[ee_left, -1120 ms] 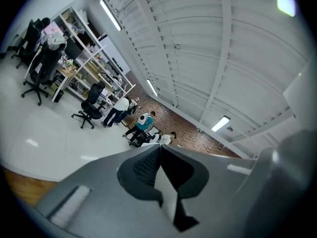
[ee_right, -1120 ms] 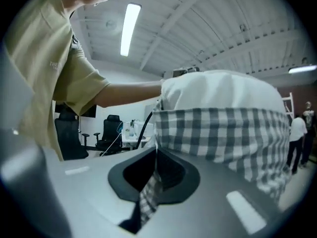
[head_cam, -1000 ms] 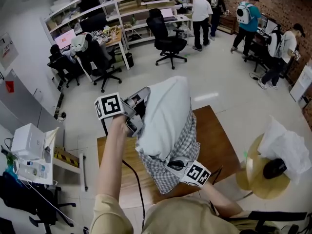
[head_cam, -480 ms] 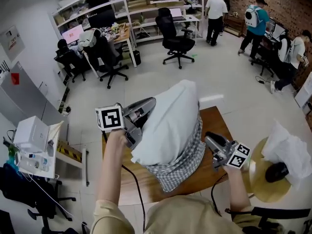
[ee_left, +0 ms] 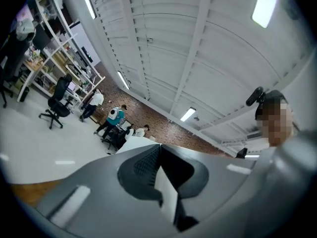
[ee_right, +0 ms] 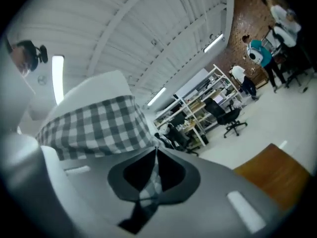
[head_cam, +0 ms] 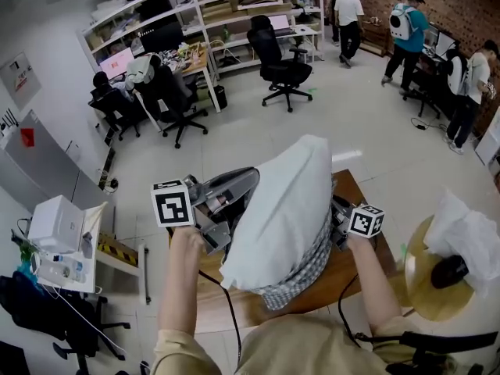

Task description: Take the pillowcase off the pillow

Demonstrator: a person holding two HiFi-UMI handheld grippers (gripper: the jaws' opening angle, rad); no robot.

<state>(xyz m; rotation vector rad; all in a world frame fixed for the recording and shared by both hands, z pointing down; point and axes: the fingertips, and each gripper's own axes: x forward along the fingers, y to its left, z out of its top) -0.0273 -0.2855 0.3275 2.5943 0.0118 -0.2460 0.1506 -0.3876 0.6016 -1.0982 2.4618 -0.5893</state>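
**Pillowcase bunched low on a raised pillow, one gripper on each**

Underneath it all, a wooden table (head_cam: 320,287), largely covered in the head view by what hangs over it.

Held up above the table and tilted: a white pillow (head_cam: 281,209), plump and smooth, bare over most of its length. Only its lower end still inside the pillowcase (head_cam: 303,266). Grey-and-white check, wrinkled, gathered into a band round the pillow's bottom and riding higher along the right side. Same checked cloth (ee_right: 94,125) across the upper left of the right gripper view, with white pillow bulging out above it.

Left gripper (head_cam: 248,180) at the pillow's left edge. Seen along its own jaws, pressed together on a thin strip of white pillow cloth, a pale sliver running down the closed gap.

Right gripper (head_cam: 337,213) at the pillow's right side, just beside the checked band. Jaws just closed further, now clamped on a fold of the pillowcase, with check visible right down the gap in the right gripper view.

Hard to make out:
- Mouth of the pillowcase, lost among the folds.
- Far side of the pillow, turned away from every view.
- Lowest edge of the checked cloth, close against the person's shirt in the head view, contact with the table not readable.
- Bulk of the pillow in the left gripper view, mostly behind the gripper's grey body.
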